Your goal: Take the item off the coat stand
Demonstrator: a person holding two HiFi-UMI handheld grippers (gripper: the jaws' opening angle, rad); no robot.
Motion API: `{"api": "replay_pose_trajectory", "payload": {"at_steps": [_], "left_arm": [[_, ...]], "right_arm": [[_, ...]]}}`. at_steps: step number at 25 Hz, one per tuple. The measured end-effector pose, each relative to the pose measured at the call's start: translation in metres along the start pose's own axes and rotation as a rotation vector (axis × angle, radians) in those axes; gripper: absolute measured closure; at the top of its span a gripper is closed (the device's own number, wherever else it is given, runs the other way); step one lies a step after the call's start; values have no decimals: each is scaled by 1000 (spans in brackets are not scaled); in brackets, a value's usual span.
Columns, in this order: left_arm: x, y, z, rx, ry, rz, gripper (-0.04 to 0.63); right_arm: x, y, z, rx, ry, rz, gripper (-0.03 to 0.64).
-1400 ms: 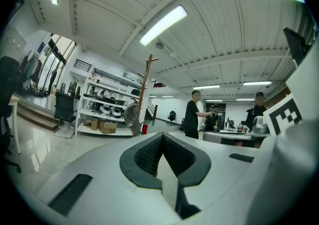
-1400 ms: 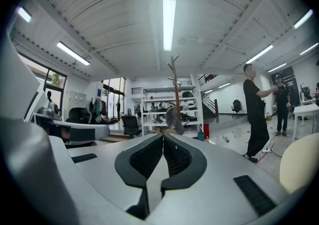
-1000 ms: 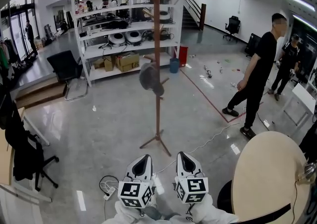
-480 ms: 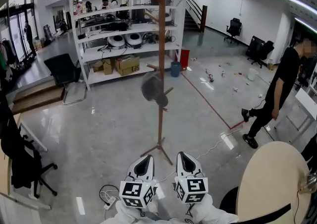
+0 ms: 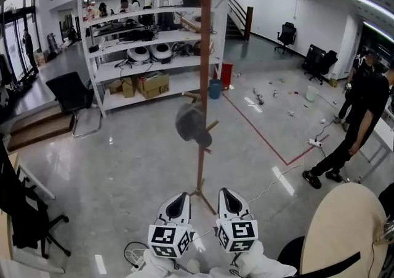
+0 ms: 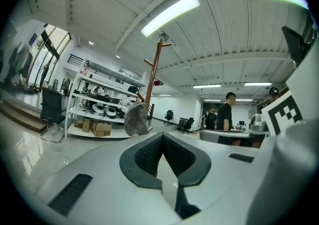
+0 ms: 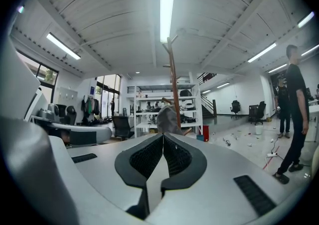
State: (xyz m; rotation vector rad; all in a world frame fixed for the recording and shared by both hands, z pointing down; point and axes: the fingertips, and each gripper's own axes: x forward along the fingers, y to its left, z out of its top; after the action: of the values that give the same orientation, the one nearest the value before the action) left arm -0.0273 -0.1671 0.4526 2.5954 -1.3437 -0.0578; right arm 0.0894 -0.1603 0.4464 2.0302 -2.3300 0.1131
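Note:
A tall brown wooden coat stand (image 5: 204, 74) rises from the concrete floor ahead of me. A grey cap (image 5: 189, 122) hangs on one of its lower pegs. The cap also shows in the left gripper view (image 6: 135, 119) and the right gripper view (image 7: 168, 118), just beyond the jaw tips. My left gripper (image 5: 178, 204) and right gripper (image 5: 230, 200) are side by side low in the head view, well short of the stand. Both are shut with nothing between the pads.
White shelving (image 5: 151, 49) with boxes and gear stands behind the stand. A black chair (image 5: 69, 94) is at left, a round beige table (image 5: 348, 227) at lower right. A person in black (image 5: 357, 132) stands at right. A power strip with a cable (image 5: 136, 252) lies on the floor.
The coat stand and cap have come closer and shifted slightly right in the head view. The person in black has moved further to the right. Both grippers stay shut.

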Motion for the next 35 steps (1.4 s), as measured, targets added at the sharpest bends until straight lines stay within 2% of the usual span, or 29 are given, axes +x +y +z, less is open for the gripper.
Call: {"api": "replay_pose_trajectory", "payload": {"at_steps": [13, 20, 30, 35], "left_arm": [[64, 25, -4, 1, 32, -44, 594], [111, 35, -1, 3, 20, -31, 595], [178, 38, 22, -2, -11, 22, 595], [194, 46, 15, -15, -12, 62, 594]], "right_arm": [[64, -24, -5, 17, 11, -42, 606], [106, -49, 1, 2, -1, -34, 606], [165, -81, 26, -35, -12, 55, 606], [186, -89, 23, -44, -6, 94, 606]]}}
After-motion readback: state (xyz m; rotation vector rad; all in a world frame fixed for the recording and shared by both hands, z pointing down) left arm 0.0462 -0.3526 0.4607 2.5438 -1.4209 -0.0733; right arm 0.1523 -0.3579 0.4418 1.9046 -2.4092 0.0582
